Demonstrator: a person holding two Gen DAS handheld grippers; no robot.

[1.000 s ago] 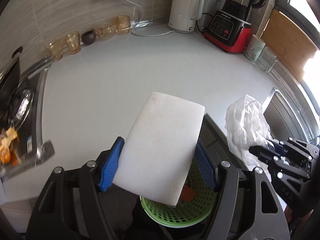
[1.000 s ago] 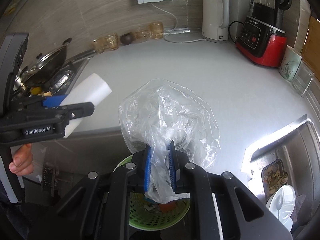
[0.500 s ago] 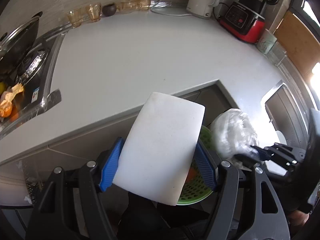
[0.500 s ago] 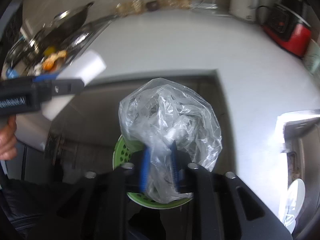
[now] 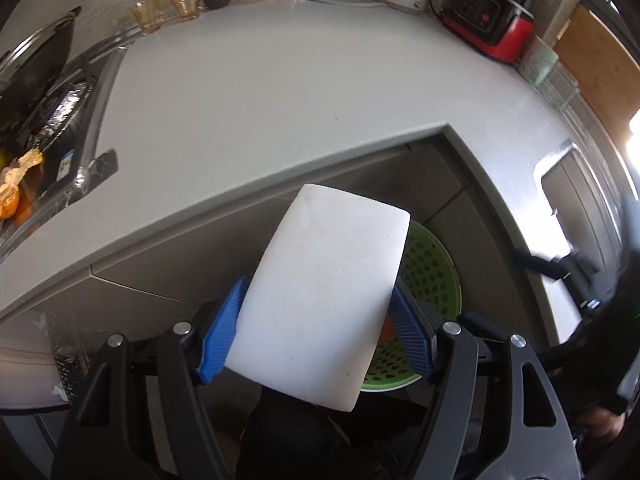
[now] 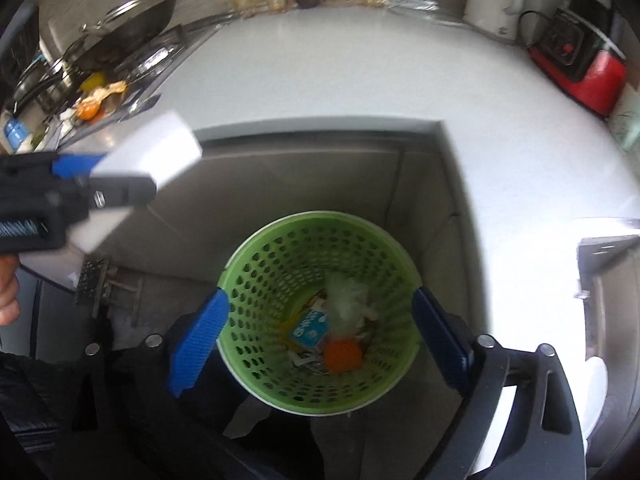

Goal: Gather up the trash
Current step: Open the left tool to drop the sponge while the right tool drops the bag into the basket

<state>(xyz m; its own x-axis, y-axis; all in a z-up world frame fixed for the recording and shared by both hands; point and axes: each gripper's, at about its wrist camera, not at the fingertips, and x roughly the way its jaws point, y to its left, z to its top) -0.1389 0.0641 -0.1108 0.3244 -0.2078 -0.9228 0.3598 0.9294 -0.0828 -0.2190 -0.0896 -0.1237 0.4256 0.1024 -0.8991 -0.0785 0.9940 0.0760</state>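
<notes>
- Your right gripper has just been opening: a second ago it pinched a crumpled clear plastic bag, and now its blue pads stand wide apart with nothing between them.
- That bag now lies as a pale wad inside the round green perforated plastic bin, directly below, among a blue packet and an orange scrap.
- Your left gripper is part open, clamped as before on the flat white foam block, now lower, over the bin's left rim.
- One piece is binned; judging by this, the block goes next.
</notes>
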